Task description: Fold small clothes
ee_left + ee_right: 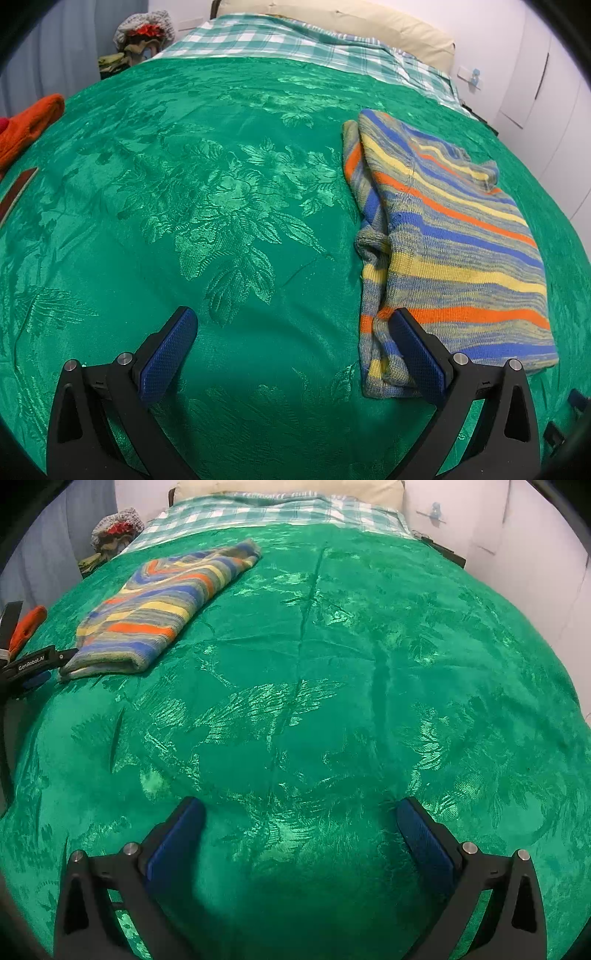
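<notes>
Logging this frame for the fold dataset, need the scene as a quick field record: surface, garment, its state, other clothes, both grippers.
surface: green floral bedspread
garment: striped knit sweater
garment state: folded, lying flat, nothing gripping it
other clothes: orange knit item at the bedspread's left edge; clothes pile beyond the bed
left gripper: open, empty, beside the sweater's near corner
right gripper: open, empty, over bare bedspread

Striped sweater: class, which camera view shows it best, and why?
The left wrist view: the folded striped sweater lies close and large, knit and stripes clear, beside the open left hand-held gripper. The right wrist view shows it smaller, farther off at upper left.
</notes>
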